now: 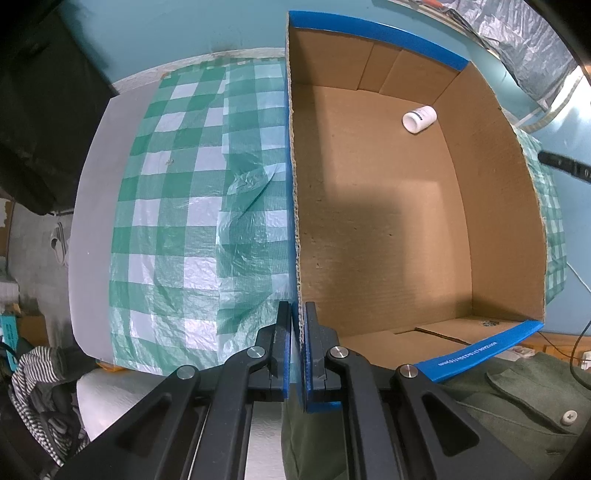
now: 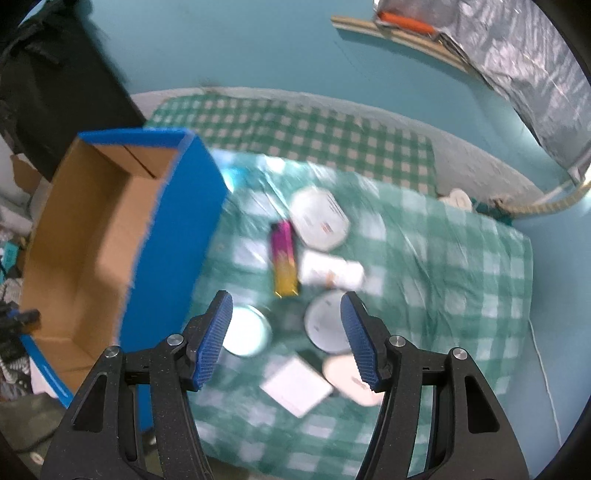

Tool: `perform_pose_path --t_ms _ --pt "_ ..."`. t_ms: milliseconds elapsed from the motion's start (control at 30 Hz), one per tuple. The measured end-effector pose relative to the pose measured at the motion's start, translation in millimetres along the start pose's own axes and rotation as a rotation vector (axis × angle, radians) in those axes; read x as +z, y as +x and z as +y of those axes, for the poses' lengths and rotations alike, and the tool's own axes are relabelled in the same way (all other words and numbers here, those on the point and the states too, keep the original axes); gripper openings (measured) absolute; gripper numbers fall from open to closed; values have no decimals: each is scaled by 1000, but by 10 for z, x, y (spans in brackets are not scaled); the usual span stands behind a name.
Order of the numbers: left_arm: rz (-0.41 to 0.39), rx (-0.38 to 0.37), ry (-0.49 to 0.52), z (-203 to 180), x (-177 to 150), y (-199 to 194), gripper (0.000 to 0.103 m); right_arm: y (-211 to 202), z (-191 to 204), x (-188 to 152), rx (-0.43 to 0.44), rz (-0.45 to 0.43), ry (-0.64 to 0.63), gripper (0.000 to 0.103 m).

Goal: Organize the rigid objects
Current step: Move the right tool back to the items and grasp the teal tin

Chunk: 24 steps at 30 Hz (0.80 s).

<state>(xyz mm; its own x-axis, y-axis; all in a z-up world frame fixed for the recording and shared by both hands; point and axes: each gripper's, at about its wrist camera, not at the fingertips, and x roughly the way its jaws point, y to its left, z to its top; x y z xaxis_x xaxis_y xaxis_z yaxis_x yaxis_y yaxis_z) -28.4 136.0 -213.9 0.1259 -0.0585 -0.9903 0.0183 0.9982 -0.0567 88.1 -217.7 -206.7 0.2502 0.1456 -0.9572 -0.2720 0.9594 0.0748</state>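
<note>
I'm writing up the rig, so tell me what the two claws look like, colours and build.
Both match: the left claw and right claw have matte black linkage arms with triangular cutouts and silver round pivot pins. Each finger carries a blue ribbed pad. No cables or markings show on them.

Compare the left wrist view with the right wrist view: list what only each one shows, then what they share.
Only the left wrist view shows the white bottle lying inside the box, and the left tool shut on the box's near wall.

Only the right wrist view shows the open right tool above a blurred cluster of things: a pink-and-yellow pack, round white lids and a flat white square.

Both show the blue cardboard box and the green checked cloth.
</note>
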Motion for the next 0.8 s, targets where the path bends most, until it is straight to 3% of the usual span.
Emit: perform_pose_path --t_ms 233,367,800 --pt "0 3 3 -3 -11 2 6 145 -292 -263 -21 43 53 61" --pt "0 3 2 -2 -20 4 6 154 -341 -335 17 36 99 61" --pt "-1 -1 -1 -1 -30 -8 6 239 177 -215 95 9 14 62"
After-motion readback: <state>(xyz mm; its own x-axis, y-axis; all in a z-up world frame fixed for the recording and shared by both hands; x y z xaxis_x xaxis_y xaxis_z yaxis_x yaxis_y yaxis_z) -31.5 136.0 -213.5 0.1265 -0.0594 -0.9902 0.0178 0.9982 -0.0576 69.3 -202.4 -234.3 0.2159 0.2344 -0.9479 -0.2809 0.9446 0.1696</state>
